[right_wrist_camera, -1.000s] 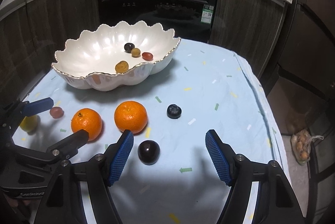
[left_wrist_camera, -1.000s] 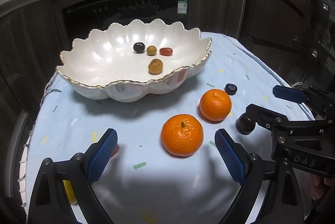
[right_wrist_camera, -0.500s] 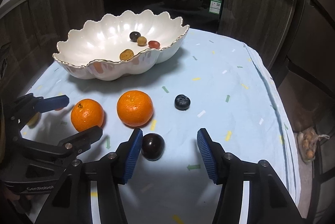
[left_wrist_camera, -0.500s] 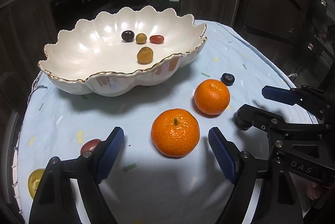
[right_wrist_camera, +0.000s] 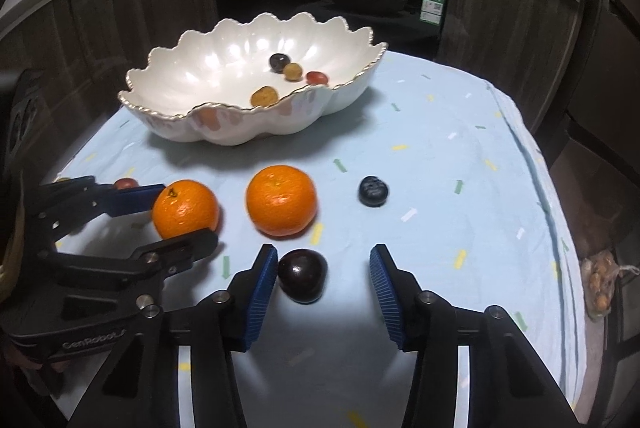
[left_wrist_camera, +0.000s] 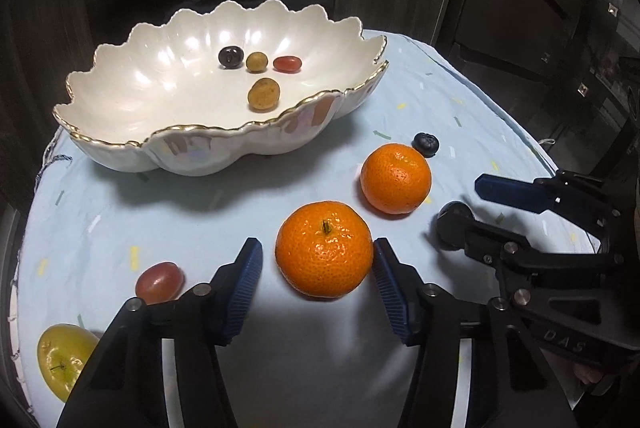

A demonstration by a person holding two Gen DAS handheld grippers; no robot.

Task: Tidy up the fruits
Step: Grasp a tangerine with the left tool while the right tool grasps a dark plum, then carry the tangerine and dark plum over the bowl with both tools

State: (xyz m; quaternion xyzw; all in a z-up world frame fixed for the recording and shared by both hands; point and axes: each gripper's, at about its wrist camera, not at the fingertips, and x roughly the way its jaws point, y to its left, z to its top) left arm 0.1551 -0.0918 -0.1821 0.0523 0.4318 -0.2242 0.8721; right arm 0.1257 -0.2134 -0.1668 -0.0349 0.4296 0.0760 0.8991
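Between my left gripper's (left_wrist_camera: 317, 276) open fingers sits an orange (left_wrist_camera: 324, 249), the right pad touching its skin, the left just clear. My right gripper (right_wrist_camera: 323, 278) is open too, around a dark plum (right_wrist_camera: 302, 275) resting against its left pad. Behind stands the white bowl (left_wrist_camera: 120, 152), holding four small fruits.

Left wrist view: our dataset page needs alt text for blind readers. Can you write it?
The open left gripper straddles a stemmed orange mandarin on a pale blue confetti-print tablecloth, pads not yet clamped. Beyond sits a scalloped white gold-rimmed bowl holding four small fruits; a second mandarin, blueberry, red grape and yellow-green fruit lie loose.
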